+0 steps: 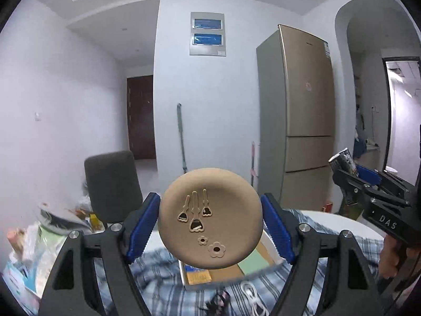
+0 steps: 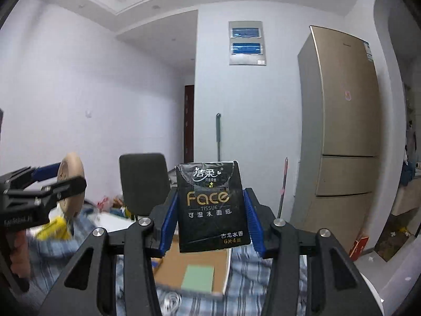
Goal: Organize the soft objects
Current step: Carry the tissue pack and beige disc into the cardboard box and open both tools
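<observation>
Tan round pad [image 1: 210, 217] is sitting pinched between left gripper [image 1: 210, 223] blue pads | black tissue pack [image 2: 211, 206] is standing upright, clamped by right gripper [image 2: 211, 221] | open cardboard box [image 2: 194, 268] is lying below both, on plaid cloth [image 2: 252, 276].

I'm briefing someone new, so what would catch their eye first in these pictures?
The left claw holds a round tan pad up in the air, dead centre of its view. The right claw grips a black tissue pack upright. Behind both, a tall gold fridge stands against the wall at right.
</observation>
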